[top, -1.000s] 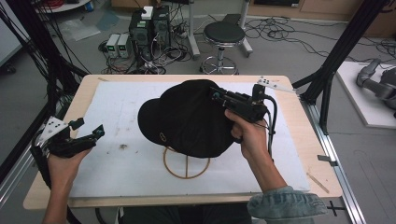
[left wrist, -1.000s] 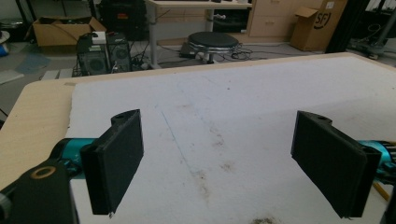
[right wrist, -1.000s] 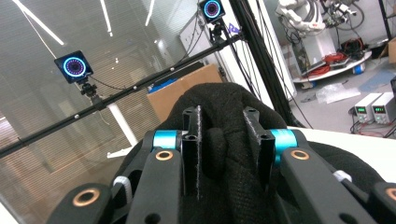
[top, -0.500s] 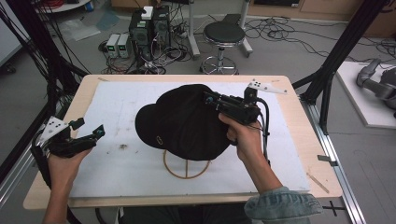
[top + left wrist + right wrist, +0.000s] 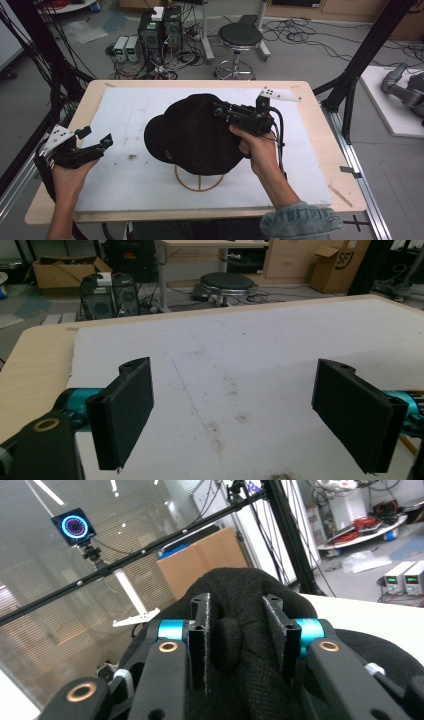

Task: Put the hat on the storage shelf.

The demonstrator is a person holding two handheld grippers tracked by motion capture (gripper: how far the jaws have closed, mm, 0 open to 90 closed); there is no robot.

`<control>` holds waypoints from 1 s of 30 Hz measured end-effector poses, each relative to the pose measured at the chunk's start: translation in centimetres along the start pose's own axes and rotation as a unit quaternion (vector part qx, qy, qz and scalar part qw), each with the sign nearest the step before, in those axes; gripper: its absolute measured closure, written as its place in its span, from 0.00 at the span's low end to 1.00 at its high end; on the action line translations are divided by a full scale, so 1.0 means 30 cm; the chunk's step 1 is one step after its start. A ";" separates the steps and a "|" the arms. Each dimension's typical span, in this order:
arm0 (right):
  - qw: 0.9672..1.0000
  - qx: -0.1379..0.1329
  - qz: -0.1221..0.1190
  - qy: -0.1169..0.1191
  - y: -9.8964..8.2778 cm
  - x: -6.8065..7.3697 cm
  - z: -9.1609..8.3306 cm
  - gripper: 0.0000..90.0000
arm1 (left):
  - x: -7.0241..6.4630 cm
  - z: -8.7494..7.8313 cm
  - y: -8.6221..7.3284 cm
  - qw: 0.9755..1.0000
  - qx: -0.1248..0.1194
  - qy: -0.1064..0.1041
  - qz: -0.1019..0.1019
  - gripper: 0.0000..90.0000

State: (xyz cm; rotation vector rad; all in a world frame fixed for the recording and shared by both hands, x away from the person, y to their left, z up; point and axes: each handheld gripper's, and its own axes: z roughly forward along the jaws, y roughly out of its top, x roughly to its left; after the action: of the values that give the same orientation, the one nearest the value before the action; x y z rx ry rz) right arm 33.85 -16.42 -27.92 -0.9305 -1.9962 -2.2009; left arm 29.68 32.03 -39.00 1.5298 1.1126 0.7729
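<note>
Right gripper [image 5: 235, 630]: jaws stood close together astride the top button [image 5: 229, 647] of the black cap [image 5: 192, 132] and had just been opening a little. Crown fabric bunched between the pads; whether they still pressed on it, I couldn't tell. In the high view that gripper [image 5: 218, 111] lay level across the cap's crown, hand under it at the cap's right edge.

Left gripper [image 5: 235, 415]: jaws spread wide, nothing between them, just the white mat [image 5: 260, 355] ahead. It [image 5: 102, 145] sat at the mat's left side, well apart from the cap.

Cap was perched on a round wooden stand [image 5: 199, 180] mid-table, brim [image 5: 156, 142] pointing toward the left gripper, crown domed over the stand.

Handling, my read: light, soft knit-like cloth, collapses under any pinch, not fragile, not slippery. The button was a poor hold; a pinch there would only gather loose crown and let the cap swing. The brim looked stiffer, so better purchase there, or on the rim band at the side. The stand probably light too; a snagged lift could tip it.
</note>
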 end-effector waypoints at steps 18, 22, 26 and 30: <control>1.000 0.010 -0.007 0.010 -0.009 0.000 0.028 0.64 | 0.003 -0.004 -0.001 1.000 -0.001 0.001 0.000 0.19; 1.000 -0.006 -0.013 0.000 0.002 -0.001 0.010 0.60 | 0.002 -0.005 0.000 1.000 -0.002 0.001 0.000 0.19; 0.999 -0.020 -0.017 -0.022 0.012 -0.016 -0.019 0.54 | 0.002 -0.005 0.001 1.000 -0.002 0.001 0.000 0.19; 0.998 -0.037 -0.027 -0.052 0.027 -0.035 -0.060 0.50 | 0.003 -0.004 0.001 1.000 -0.002 0.002 0.000 0.19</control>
State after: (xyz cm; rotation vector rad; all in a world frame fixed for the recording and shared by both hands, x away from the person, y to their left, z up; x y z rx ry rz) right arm 34.30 -18.59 -27.66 -1.0317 -2.0171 -2.3156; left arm 29.61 32.16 -38.93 1.5254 1.1126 0.7775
